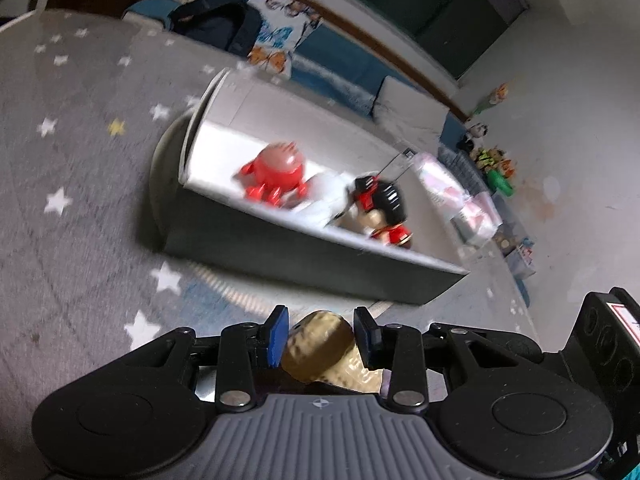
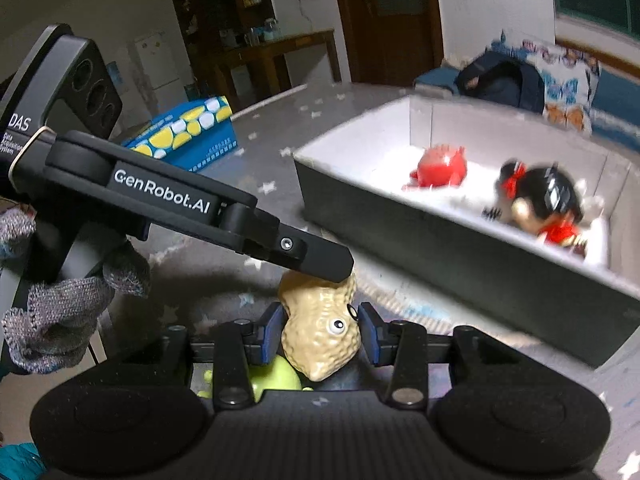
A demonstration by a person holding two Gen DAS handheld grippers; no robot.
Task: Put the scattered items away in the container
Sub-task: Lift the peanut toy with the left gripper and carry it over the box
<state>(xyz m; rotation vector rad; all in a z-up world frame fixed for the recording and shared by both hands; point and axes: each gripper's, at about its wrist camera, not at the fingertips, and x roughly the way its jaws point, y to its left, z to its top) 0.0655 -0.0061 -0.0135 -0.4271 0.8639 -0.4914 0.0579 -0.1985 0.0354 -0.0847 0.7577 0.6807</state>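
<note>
A peanut toy sits clamped between the pads of the right gripper, with the left gripper closed on its other end. Beyond both, the box holds a red toy and a doll. A green toy lies beneath.

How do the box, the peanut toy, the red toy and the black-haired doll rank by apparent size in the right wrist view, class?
1. box
2. peanut toy, though nearness to the camera enlarges it
3. black-haired doll
4. red toy; it and the doll look close and blurred, so their order is unsure.
</note>
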